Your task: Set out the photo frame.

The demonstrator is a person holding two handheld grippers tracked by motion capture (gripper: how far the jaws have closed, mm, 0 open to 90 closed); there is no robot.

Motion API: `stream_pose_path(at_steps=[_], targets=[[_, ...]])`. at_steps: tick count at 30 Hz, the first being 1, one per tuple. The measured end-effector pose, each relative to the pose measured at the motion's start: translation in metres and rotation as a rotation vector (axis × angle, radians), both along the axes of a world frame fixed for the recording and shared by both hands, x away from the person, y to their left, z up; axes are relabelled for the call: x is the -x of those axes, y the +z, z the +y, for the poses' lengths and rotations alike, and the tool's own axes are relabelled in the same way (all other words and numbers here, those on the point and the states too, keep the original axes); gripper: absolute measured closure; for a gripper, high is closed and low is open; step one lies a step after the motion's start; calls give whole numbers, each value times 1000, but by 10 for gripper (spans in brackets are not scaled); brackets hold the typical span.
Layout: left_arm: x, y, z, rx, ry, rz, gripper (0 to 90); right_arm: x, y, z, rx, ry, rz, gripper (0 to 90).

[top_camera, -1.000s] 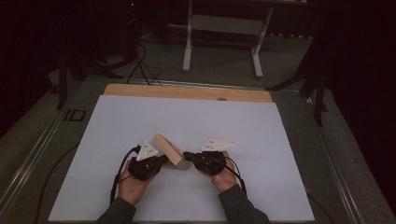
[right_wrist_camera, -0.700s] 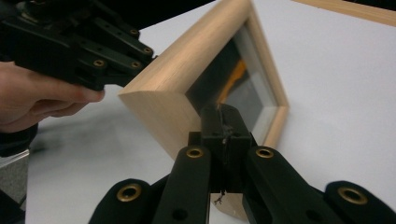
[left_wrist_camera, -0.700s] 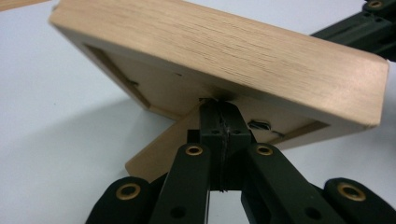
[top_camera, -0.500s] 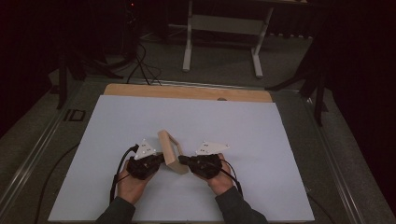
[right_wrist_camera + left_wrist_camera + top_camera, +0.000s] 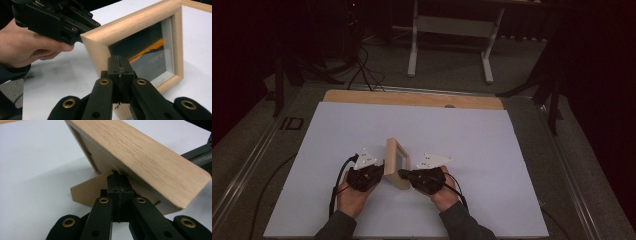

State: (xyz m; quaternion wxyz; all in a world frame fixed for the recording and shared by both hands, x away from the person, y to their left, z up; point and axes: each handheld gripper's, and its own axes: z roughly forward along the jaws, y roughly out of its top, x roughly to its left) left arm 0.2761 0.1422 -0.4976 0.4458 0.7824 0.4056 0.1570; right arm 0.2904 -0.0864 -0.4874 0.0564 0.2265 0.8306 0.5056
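- The left tool had its jaws pressed together at the frame's back stand.
- The wooden frame stood tilted over the white bench.

A small light-wood picture frame stands on edge near the front middle of the white table; it leans back on its wooden prop; its glass faces right.

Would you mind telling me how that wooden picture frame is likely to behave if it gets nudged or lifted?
The picture frame looks rigid: solid wood rails, so it should not flex. It stands tilted on a thin back stand, so a push would probably tip it. Its glazed front suggests it is fragile if it falls.
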Motion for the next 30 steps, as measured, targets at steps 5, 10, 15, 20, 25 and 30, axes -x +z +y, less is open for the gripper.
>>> stream_pose_path(at_steps=[5, 10, 15, 20, 25, 30], targets=[[-1, -1, 1, 10, 4, 3, 900, 2, 0, 4, 2, 12, -2, 898], [-1, -1, 3, 17, 7, 7, 900, 3, 0, 7, 1, 16, -3, 898], [-2, -1, 3, 20, 6, 8, 900, 4, 0, 8, 3, 16, -8, 898], [-1, -2, 3, 19, 7, 4, 900, 4, 0, 8, 4, 17, -10, 898], [-1, -1, 4, 10, 25, -5, 867, 6, 0, 9, 21, 16, -28, 896], [-2, 0, 11, 18, 70, -9, 799, 5, 0, 8, 30, 15, -34, 856]])
